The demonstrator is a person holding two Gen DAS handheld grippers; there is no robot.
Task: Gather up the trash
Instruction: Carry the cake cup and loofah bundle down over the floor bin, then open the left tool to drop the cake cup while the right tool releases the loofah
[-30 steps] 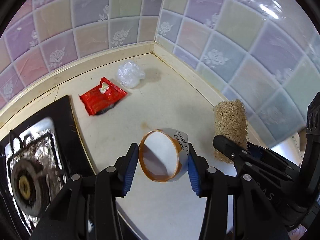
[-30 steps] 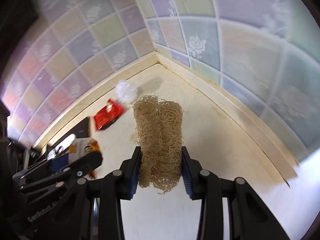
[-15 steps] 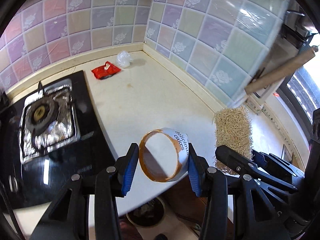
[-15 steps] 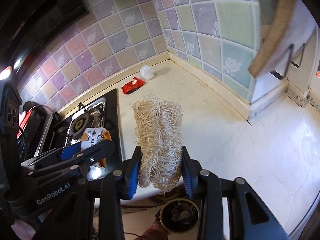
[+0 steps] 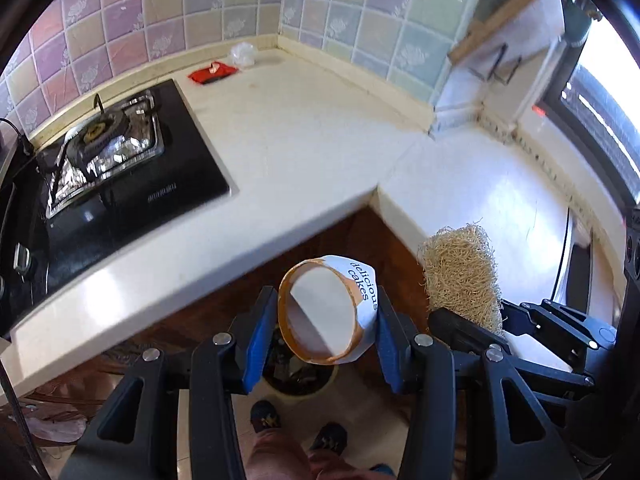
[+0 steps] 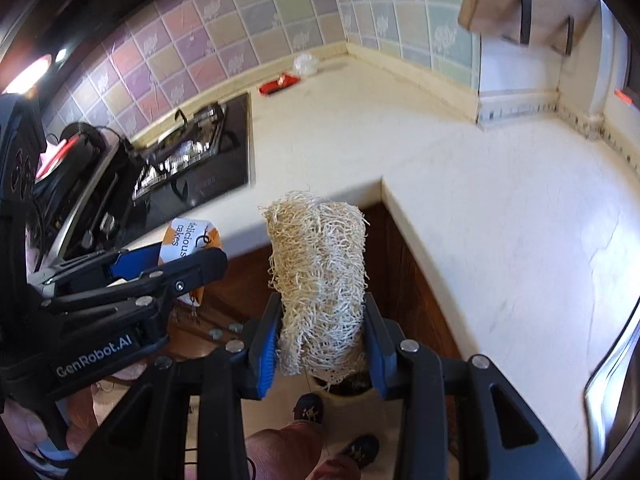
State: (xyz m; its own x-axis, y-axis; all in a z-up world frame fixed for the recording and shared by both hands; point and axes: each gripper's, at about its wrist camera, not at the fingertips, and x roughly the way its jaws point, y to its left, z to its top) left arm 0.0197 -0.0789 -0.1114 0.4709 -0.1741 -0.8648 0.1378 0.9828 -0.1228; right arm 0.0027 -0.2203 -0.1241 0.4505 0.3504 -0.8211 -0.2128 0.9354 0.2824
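My left gripper (image 5: 324, 320) is shut on a white and orange paper cake cup (image 5: 328, 316) and holds it above a round trash bin (image 5: 300, 380) on the floor. My right gripper (image 6: 320, 336) is shut on a tan loofah scrubber (image 6: 320, 276), also above the bin (image 6: 344, 384). The scrubber (image 5: 460, 276) and the right gripper show at the right of the left wrist view. The cup (image 6: 192, 240) shows at the left of the right wrist view. A red wrapper (image 5: 212, 74) and a crumpled clear plastic bag (image 5: 242, 53) lie in the far counter corner.
A cream L-shaped counter (image 5: 304, 148) runs under tiled walls. A black gas stove (image 5: 116, 168) sits at its left. A metal sink (image 6: 616, 368) is at the right. The person's feet (image 5: 296, 432) stand by the bin, before a brown cabinet (image 6: 404, 264).
Both grippers have pulled back from the counter corner and past its edge, carrying the cup and the scrubber. They now hang above the bin on the floor.
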